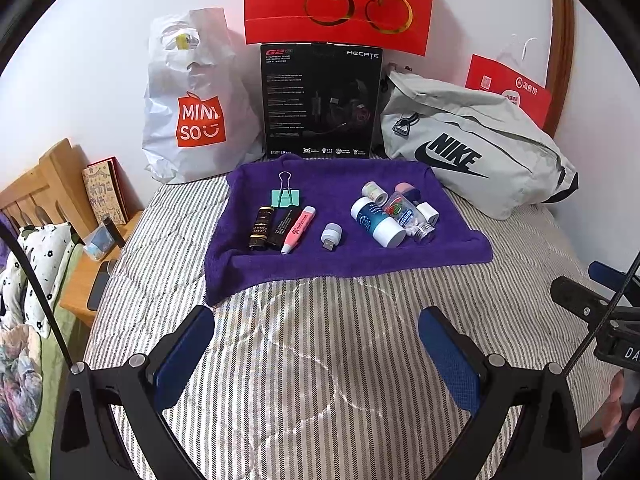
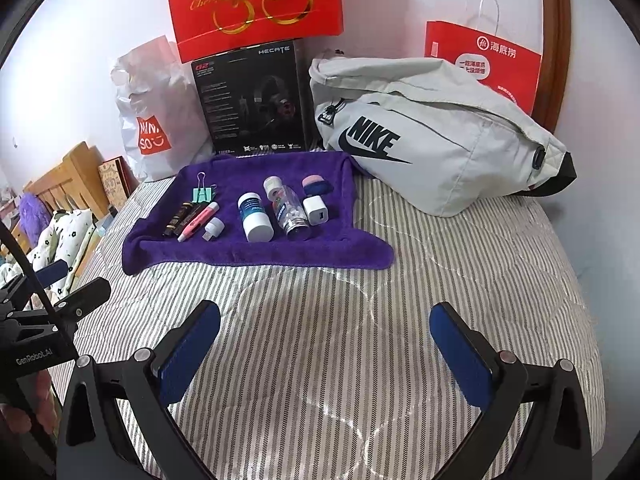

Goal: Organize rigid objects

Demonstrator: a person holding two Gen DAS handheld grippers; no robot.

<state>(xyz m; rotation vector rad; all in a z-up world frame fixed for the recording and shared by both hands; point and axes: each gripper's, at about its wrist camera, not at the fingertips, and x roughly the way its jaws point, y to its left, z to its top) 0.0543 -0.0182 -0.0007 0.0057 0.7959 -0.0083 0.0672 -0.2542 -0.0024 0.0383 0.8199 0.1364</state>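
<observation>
A purple towel (image 1: pixel 344 260) (image 2: pixel 256 254) lies on the striped bed. On its left sit a green binder clip (image 1: pixel 285 196), two dark tubes (image 1: pixel 262 227), a pink pen (image 1: pixel 298 229) and a small white USB plug (image 1: pixel 331 236). On its right lie a blue-white bottle (image 1: pixel 377 221) (image 2: pixel 253 216), a clear pill bottle (image 2: pixel 291 212), a white charger (image 2: pixel 316 210), a tape roll (image 2: pixel 273 185) and a pink-blue piece (image 2: pixel 316 185). My left gripper (image 1: pixel 316 344) and right gripper (image 2: pixel 324 344) are both open and empty, over the bed in front of the towel.
A grey Nike bag (image 1: pixel 476 148) (image 2: pixel 436 136), a black headset box (image 1: pixel 322 100), a white Miniso bag (image 1: pixel 192 108) and red paper bags (image 1: pixel 340 0) stand against the wall. A wooden headboard and nightstand (image 1: pixel 92 276) are at the left.
</observation>
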